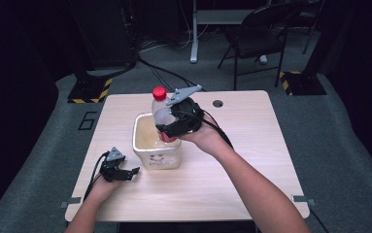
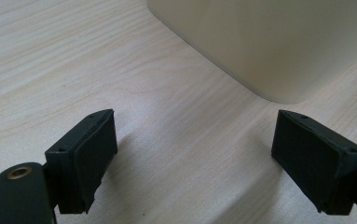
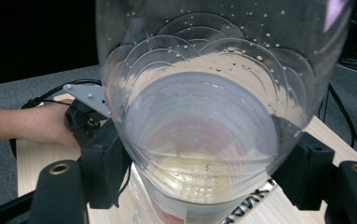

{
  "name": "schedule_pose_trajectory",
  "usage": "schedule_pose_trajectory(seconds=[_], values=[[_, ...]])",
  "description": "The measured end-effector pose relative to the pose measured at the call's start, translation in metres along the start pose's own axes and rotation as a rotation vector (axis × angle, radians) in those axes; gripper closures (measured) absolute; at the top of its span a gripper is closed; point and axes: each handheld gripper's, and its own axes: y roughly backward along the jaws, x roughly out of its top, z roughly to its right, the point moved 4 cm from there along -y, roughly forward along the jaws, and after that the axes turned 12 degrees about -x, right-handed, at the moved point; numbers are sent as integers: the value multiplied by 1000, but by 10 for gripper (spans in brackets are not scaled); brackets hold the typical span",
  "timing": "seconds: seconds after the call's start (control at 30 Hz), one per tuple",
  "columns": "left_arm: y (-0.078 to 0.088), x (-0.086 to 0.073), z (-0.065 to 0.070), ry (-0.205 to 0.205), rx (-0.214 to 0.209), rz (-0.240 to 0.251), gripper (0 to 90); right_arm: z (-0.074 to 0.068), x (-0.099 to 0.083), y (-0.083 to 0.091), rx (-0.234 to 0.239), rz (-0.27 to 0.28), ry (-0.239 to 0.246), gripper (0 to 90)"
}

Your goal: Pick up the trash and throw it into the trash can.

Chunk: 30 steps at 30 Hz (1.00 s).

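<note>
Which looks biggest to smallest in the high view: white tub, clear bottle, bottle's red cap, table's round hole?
1. White tub.
2. Clear bottle, partly hidden by the right gripper clamped on it.
3. Red cap and round hole: close in apparent size; the cap is nearer the camera, so no ranking.

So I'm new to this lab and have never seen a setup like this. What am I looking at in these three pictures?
No robot here: a person holds a hand-operated two-jaw gripper in each hand. The wide picture comes from a camera above the wooden table. The other two come from small cameras riding on the grippers, looking along their black jaws.

On the table stands a pale square plastic container. The left gripper rests low on the table beside it, jaws open and empty; its view shows the container's wall ahead.

The right gripper is closed on a clear plastic bottle with a red cap, held above the container. Its view looks through the bottle up close.
</note>
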Motion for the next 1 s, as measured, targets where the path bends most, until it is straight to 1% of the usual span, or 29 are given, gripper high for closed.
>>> schedule_pose_trajectory(seconds=[0.23,0.3,0.33,0.47,0.7,0.73,1.0], values=[[0,0,0,-1,0,0,141,-4,1,-15,-12,-9,11,274],[0,0,0,4,-1,1,141,-7,-1,-20,-15,-5,17,274],[0,0,0,-1,3,3,141,-8,-3,-22,-16,-6,20,274],[0,0,0,-5,3,0,140,-9,-11,-33,-25,-19,29,274],[0,0,0,-8,-1,-3,140,-8,-26,-48,-40,-26,2,274],[0,0,0,-8,-1,-3,140,-8,-33,-54,-41,-21,-19,274],[0,0,0,-7,-1,-2,141,-8,-51,-68,-63,-18,-35,274]])
